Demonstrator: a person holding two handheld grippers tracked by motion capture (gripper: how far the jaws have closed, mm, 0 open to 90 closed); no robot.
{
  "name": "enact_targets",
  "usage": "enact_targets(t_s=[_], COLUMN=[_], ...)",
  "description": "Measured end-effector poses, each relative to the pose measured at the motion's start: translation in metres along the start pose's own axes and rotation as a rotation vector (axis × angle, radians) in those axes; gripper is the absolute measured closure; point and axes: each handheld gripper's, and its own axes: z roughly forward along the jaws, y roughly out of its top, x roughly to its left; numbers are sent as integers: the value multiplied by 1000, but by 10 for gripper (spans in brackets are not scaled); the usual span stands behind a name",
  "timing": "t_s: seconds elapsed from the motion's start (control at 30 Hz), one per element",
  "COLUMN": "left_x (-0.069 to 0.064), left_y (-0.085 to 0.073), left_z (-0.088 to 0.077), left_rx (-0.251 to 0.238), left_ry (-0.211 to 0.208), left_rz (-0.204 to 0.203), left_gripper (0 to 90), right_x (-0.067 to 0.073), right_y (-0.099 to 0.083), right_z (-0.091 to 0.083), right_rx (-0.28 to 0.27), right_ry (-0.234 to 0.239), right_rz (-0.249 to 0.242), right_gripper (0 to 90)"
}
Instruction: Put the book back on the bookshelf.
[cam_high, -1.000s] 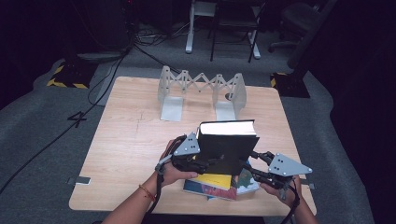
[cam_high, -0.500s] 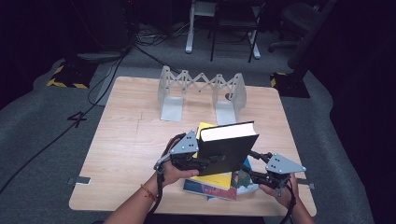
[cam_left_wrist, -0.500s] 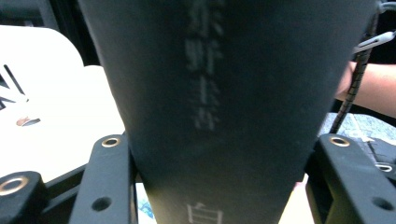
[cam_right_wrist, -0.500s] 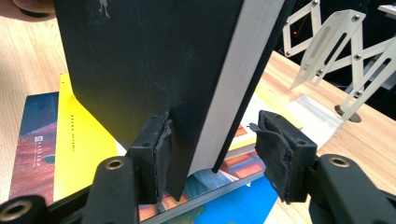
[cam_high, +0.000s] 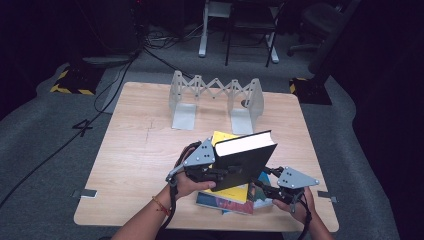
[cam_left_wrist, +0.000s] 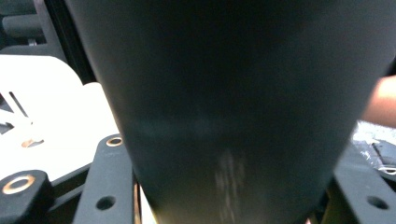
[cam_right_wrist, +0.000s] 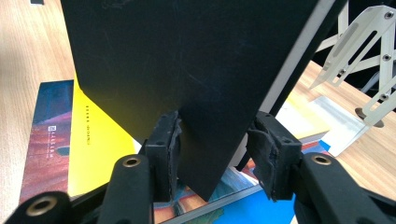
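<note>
Above stacked glossy books (cam_high: 227, 197), matte black hardcover (cam_high: 240, 165) clamped by left hand-held gripper (cam_high: 216, 173), right hand-held gripper (cam_right_wrist: 212, 156) loosely astride.

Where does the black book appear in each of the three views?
High view: the black book stands tilted at centre, above the flat books.
Left gripper view: its dark cover covers the middle, very close.
Right gripper view: it hangs from the top, its lower corner between the tongs.
Shared landmark: the folding metal rack, seen at the left edge and at upper right.
</note>
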Motion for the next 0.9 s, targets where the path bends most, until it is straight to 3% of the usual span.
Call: enact_targets(t_s=[0.37, 0.6, 0.77, 0.83, 0.9], left_x=[1, 2, 3, 2, 1], left_y=[13, 16, 20, 20, 20], left_z=[0, 0, -1, -2, -2], left_rx=[-36, -20, 12, 13, 11], left_ry=[5, -11, -19, -16, -15], left_rz=[-25, -22, -26, -31, -32], left_gripper=[477, 493, 511, 514, 516], right_x=[-1, -2, -5, -7, -7], right_y=[0, 0, -3, -5, -13], right_z=[0, -1, -7, -15, -21], right_rx=[6, 17, 36, 54, 96], right_ry=[-2, 11, 10, -6, -15], right_rz=[10, 19, 39, 65, 59], right_gripper=[533, 486, 435, 389, 366])
